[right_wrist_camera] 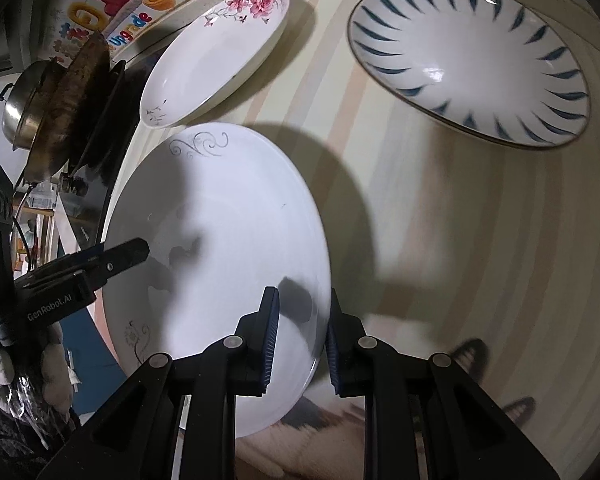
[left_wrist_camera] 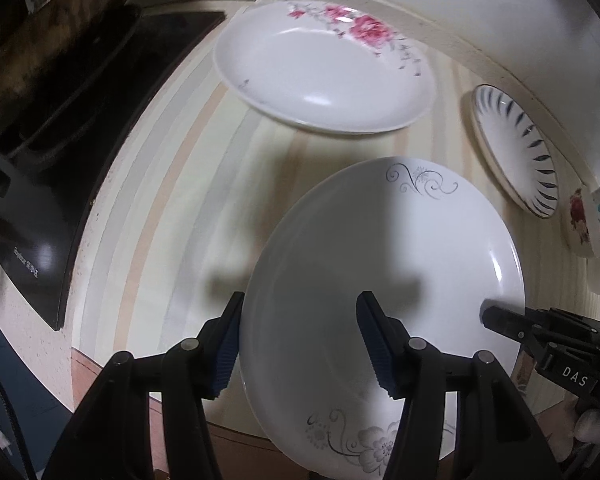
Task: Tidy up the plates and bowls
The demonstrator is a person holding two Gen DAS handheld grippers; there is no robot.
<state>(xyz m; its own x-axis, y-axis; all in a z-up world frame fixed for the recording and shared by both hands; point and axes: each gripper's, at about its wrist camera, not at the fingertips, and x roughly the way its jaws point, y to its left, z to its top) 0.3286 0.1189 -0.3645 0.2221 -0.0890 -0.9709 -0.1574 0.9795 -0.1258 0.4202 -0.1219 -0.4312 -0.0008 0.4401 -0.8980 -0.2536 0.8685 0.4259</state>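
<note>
A large white plate with grey scroll pattern [left_wrist_camera: 380,280] lies at the counter's front edge, also in the right wrist view [right_wrist_camera: 228,240]. My left gripper [left_wrist_camera: 300,340] is open, its jaws straddling the plate's left rim. My right gripper [right_wrist_camera: 302,336] is closed around the plate's right rim, one finger inside and one outside; it also shows in the left wrist view [left_wrist_camera: 500,316]. A white dish with pink flowers [left_wrist_camera: 320,72] lies behind, also in the right wrist view [right_wrist_camera: 216,60]. A blue-striped bowl [right_wrist_camera: 472,60] lies to the right, also in the left wrist view [left_wrist_camera: 516,148].
A black stove [left_wrist_camera: 60,160] with a dark pan [right_wrist_camera: 84,92] and a steel pot [right_wrist_camera: 20,108] stands at the left. A small flowered dish [left_wrist_camera: 584,220] sits at the far right. The striped counter [left_wrist_camera: 172,200] ends at the wall behind.
</note>
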